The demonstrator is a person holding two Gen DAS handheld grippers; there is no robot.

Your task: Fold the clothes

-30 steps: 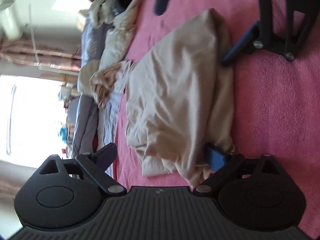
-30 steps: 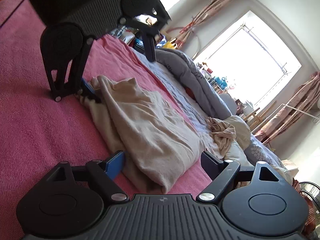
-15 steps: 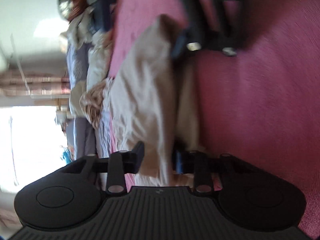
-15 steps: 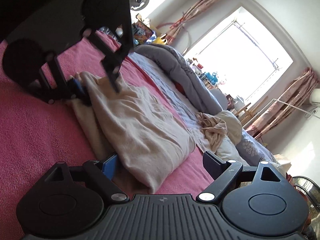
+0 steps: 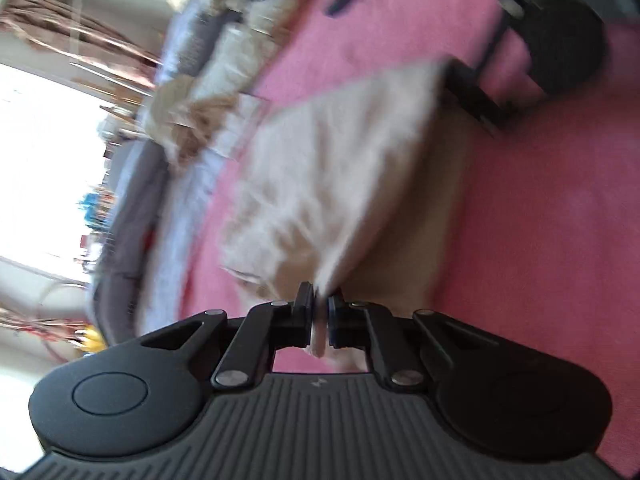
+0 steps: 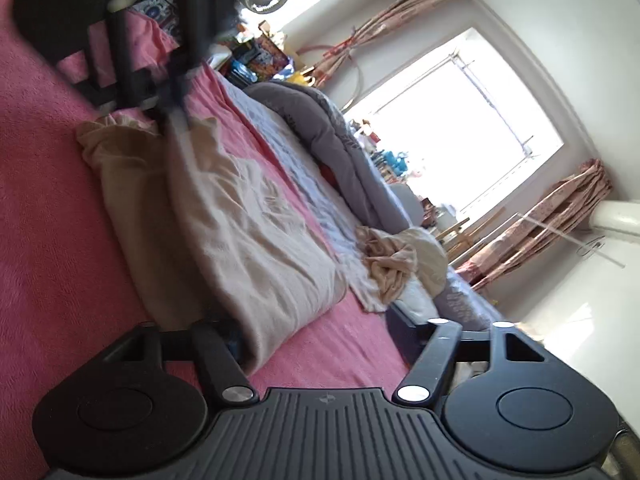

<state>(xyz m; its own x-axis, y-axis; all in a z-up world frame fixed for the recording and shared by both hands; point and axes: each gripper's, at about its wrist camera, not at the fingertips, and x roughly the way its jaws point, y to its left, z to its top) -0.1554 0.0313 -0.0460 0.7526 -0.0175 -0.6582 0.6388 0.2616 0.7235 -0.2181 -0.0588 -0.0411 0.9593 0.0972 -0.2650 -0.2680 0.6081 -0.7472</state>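
My left gripper (image 5: pixel 319 320) is pinched tight on the beige garment (image 5: pixel 320 184), a soft, crumpled rectangle lying on the nubby pink bedspread (image 5: pixel 540 240). R gripper (image 6: pixel 316 336) gapes wide w/ cloth edge btwn its fingers; grey quilted duvet (image 6: pixel 320 132) beyond.

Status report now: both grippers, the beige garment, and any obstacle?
Left gripper shut on beige garment edge. Right gripper open, straddling the garment's near end. Garment on pink bedspread. Nothing in the way.
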